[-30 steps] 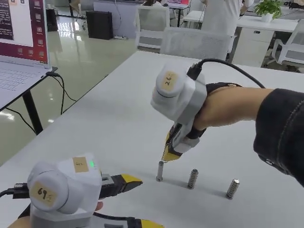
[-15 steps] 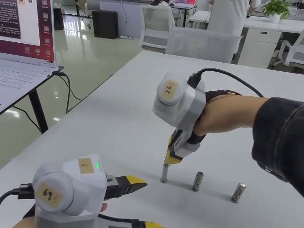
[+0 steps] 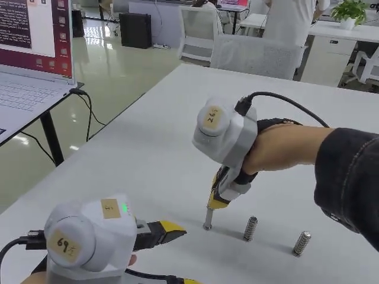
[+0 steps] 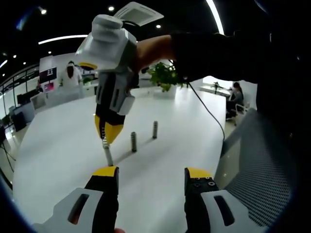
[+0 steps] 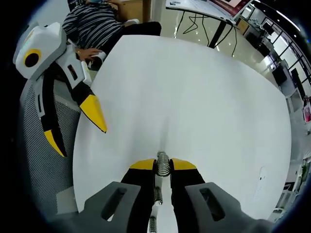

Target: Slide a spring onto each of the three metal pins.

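The right gripper (image 3: 217, 203) points straight down, its jaws pinched on a spring (image 5: 163, 163). Its tips sit at the top of the bare pin (image 3: 208, 221), which stands upright on the table (image 3: 136, 148). To that pin's right stand a second pin (image 3: 250, 228) and a third pin (image 3: 301, 243), each wearing a spring. The left gripper (image 3: 177, 255) hovers low nearby, jaws wide apart and holding nothing.

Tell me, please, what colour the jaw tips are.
Yellow, on the right gripper; clearest in the right gripper view.
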The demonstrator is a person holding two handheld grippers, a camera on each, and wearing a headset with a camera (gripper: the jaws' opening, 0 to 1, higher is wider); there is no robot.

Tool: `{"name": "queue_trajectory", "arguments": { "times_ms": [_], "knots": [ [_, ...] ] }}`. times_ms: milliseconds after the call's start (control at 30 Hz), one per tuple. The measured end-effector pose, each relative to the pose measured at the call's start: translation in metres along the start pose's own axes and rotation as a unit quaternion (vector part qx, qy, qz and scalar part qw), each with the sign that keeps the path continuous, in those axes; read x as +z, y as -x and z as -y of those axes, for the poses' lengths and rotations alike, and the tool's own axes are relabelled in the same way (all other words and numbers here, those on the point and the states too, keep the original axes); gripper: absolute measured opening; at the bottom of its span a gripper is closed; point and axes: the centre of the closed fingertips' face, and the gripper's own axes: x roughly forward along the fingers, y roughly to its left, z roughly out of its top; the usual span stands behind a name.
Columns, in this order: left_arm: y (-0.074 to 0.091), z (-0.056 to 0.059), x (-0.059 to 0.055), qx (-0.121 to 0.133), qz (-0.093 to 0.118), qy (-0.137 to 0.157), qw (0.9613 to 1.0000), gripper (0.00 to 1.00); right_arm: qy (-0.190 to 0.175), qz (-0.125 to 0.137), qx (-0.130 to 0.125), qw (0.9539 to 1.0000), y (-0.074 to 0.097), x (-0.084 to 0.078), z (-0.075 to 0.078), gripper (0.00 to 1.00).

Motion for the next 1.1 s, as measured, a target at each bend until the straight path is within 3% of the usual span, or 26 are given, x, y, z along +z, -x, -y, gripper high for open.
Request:
{"name": "queue_trajectory", "arguments": {
  "times_ms": [500, 1100],
  "knots": [
    [0.000, -0.001, -0.001, 0.001, -0.001, 0.003, 1.0000, 0.48, -0.017, -0.009, 0.013, 0.9997, -0.019, -0.006, 0.001, 0.08],
    [0.000, -0.002, -0.002, 0.003, -0.003, 0.003, 1.0000, 0.48, -0.013, -0.030, 0.032, 0.9990, -0.036, -0.010, -0.015, 0.08]
  ]
}}
